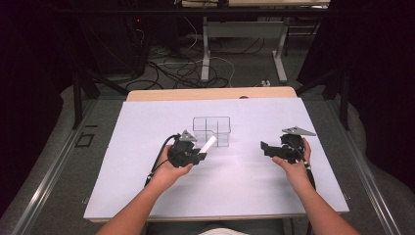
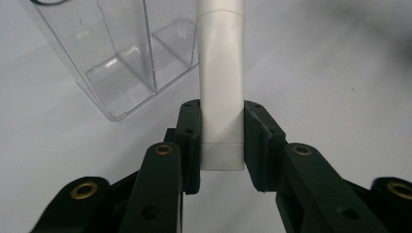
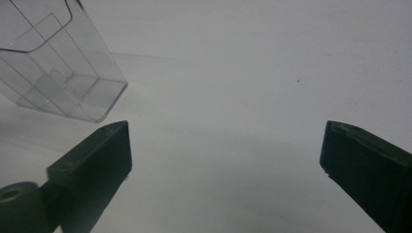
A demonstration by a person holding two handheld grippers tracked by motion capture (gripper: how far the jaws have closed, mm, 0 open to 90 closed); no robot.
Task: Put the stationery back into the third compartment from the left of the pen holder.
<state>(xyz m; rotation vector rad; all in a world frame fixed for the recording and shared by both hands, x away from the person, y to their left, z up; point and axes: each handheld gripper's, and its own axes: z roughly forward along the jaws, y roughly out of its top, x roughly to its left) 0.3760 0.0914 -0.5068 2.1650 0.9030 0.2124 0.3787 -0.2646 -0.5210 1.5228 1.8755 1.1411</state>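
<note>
Right now the left gripper (image 1: 201, 155) is clenched on a white tube (image 1: 209, 144), grasping it near its lower end. In the left gripper view the 2 black jaws press flat against the tube's sides (image 2: 222, 97), and its squared-off bottom edge sits just below the pads. The tube rises straight away from the jaws in that view, with a seam near its far end. From the high view the tube slants up and to the right out of the gripper, and its free end lies just beside the lower front edge of a clear plastic box (image 1: 211, 130).

That box stands upright on the white table (image 1: 147, 147), near the middle and a little toward the far side. Thin clear walls divide it into compartments; the left gripper view shows its near corner (image 2: 121, 68) just to the left of the tube, apart from it.

Over on the other side, the right gripper (image 1: 265, 146) is held in the person's right hand (image 1: 293, 164), well apart from the box and pointing toward the table's middle. Its jaws are released and stand wide, with nothing between them but bare tabletop. In the right gripper view the box (image 3: 58, 73) appears at the upper left, beyond the left jaw and clear of it.

Both forearms come in from the near edge of the table.
</note>
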